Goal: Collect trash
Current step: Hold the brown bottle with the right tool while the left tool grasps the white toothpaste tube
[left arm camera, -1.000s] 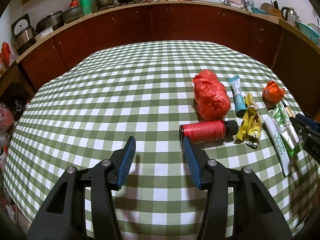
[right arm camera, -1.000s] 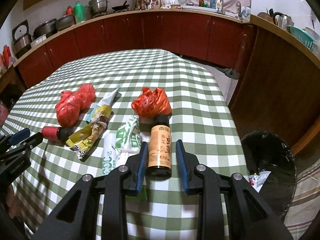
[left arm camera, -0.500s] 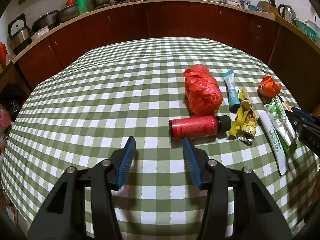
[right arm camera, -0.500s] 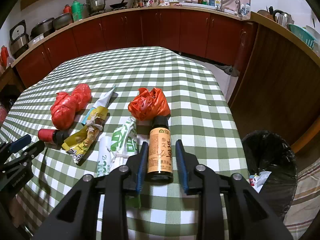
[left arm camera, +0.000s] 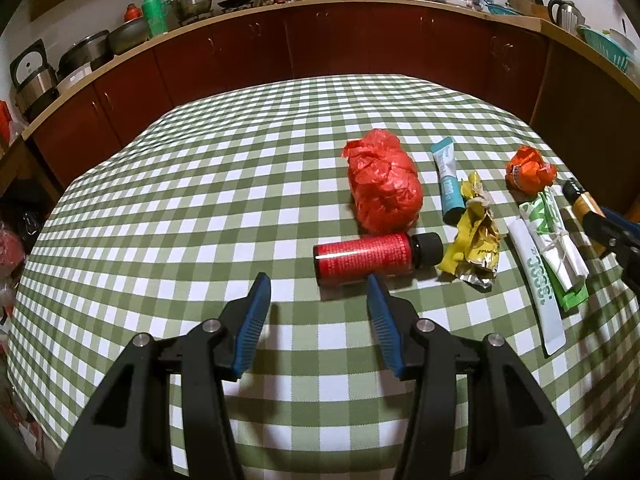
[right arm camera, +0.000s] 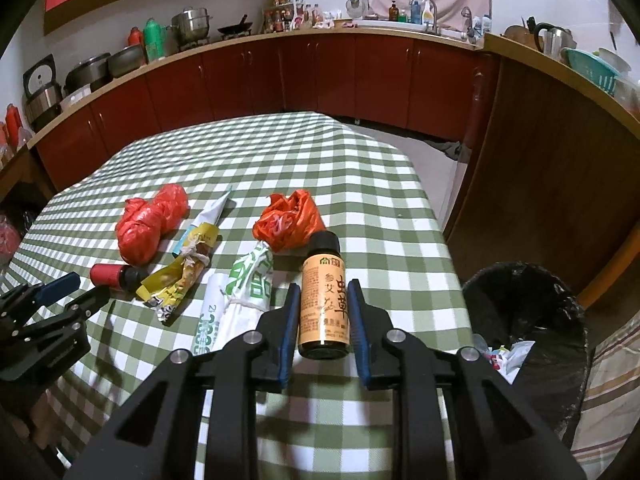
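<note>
My right gripper is shut on an orange-labelled brown bottle and holds it above the checked table. My left gripper is open and empty, just short of a red bottle lying on its side; the red bottle also shows in the right wrist view. A red plastic bag, a teal tube, a yellow wrapper, a green-white packet and an orange bag lie in a row. A black-lined trash bin stands on the floor to the right.
The green checked tablecloth covers the table. Dark red cabinets with pots and bottles on the counter run behind. A wooden counter wall stands to the right of the table, beside the bin.
My right gripper has lifted the orange-labelled bottle off the table. My left gripper has drawn back a little from the red bottle and stays open.
</note>
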Available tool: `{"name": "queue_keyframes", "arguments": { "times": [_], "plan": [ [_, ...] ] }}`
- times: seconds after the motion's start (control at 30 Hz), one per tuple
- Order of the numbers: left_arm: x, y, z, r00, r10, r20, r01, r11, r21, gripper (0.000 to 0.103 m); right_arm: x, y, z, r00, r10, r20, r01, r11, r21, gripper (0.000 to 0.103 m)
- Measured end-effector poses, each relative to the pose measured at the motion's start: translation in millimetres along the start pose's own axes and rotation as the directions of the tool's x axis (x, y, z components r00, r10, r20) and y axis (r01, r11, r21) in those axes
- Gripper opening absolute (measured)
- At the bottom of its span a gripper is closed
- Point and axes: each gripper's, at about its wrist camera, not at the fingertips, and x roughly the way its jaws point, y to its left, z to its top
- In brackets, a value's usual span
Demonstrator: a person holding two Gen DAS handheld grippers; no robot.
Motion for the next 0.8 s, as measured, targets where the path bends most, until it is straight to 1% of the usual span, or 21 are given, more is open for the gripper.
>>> {"name": "queue_keyframes", "arguments": {
  "times": [0.03, 0.07, 0.17, 0.33, 0.6, 0.8],
  "plan": [
    [0, 1, 0, 1.000, 0.002, 0.000, -0.002, 1.000, -0.001, 0.053, -2, -1, -1, 1.000, -0.001, 0.004, 0.001, 1.000, 0.001, 0.025],
    [0, 1, 1, 1.000, 0.001, -0.001, -0.001, 1.000, -0.002, 0.054, -3, -2, -2, 1.000, -0.005, 0.007, 0.005, 1.000, 0.002, 0.025],
    [-2, -4, 1, 1.000, -0.005, 0.000, 0.005, 1.000, 0.008, 0.054, -6, -9, -3, 1.000, -0.013, 0.014, 0.012, 1.000, 0.010, 0.025],
    [-10, -20, 0, 0.999, -0.042, -0.005, 0.042, 0.999, 0.017, 0.054, -11, -18, -7, 1.000, -0.021, 0.018, 0.021, 1.000, 0.021, 0.025],
    [-22, -72, -4, 0.993, -0.118, -0.009, 0.118, 0.991, 0.070, 0.054, -30, -46, -22, 0.999, -0.034, 0.041, 0.031, 0.998, 0.059, 0.025],
    [-18, -102, -6, 0.991, -0.132, -0.029, 0.134, 0.987, 0.092, 0.055, -41, -70, -30, 0.998, -0.042, 0.056, 0.036, 0.994, 0.101, 0.025]
  ]
}}
